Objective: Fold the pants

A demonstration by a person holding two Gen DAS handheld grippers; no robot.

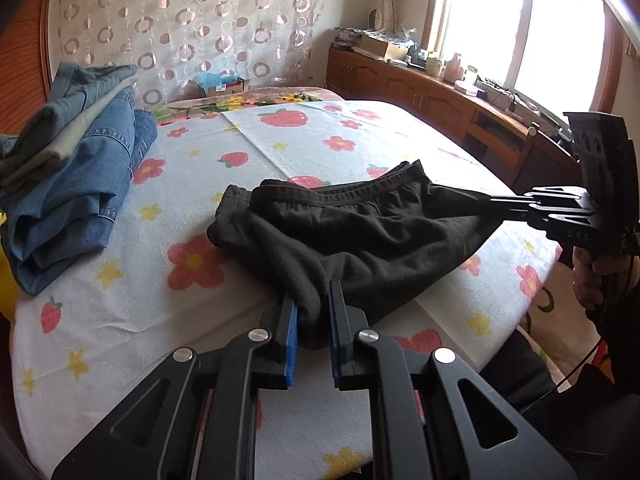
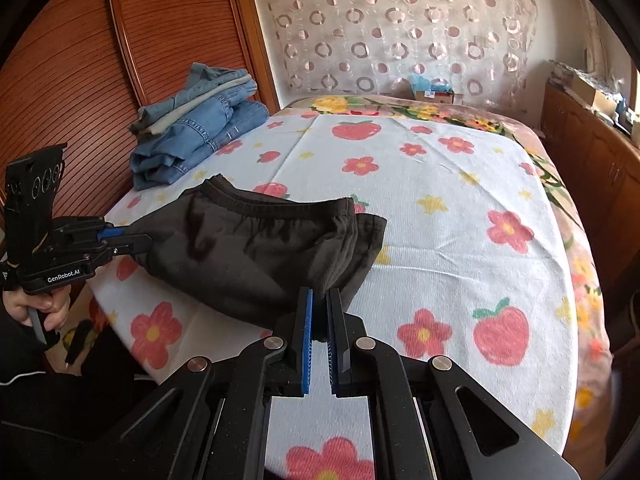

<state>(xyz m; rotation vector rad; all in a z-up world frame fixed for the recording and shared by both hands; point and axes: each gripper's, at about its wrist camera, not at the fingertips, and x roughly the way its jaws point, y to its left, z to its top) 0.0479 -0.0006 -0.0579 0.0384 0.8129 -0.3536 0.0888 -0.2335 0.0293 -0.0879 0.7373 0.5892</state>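
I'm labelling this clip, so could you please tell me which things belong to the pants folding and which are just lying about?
In the job:
black pants
left gripper
right gripper
flowered towel under them

Lying about:
stack of folded jeans
cardboard box by the curtain
clutter on the wooden cabinet

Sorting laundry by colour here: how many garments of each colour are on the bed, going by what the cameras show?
Black: 1, the black cotton pants, held by both tongs.
Blue denim: 2 told apart in the folded stack; its upper piece is paler.
Cream: 1, a folded cream layer in that stack.
Total: 4 visible; more may be hidden.
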